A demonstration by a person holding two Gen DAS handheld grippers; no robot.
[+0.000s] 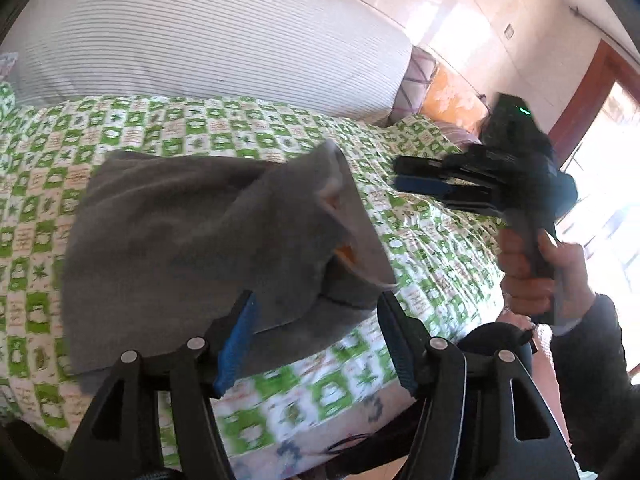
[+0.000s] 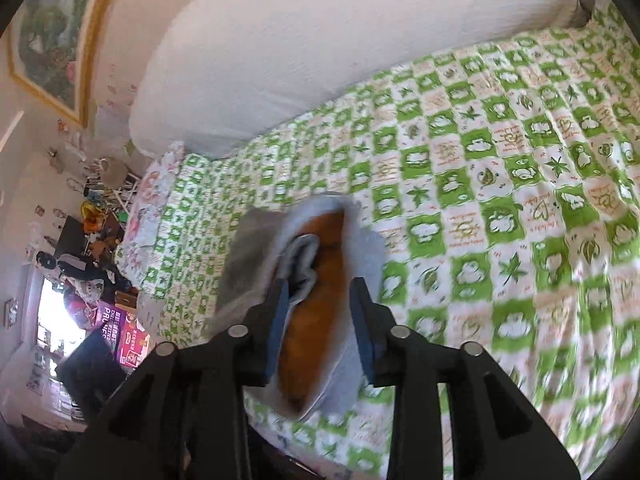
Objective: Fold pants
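On the bedspread (image 1: pixel 420 216), only right view shows pants' (image 1: pixel 192 232) orange lining (image 2: pixel 312 320); both fingers spread.

- Not much was readable. The purple and red printed box (image 2: pixel 120 330) on the cluttered floor beside the bed had white lettering, too blurry to make out.
- The green-and-white checkered quilted bedspread (image 2: pixel 480 184) carried small orange script in its squares, also illegible.
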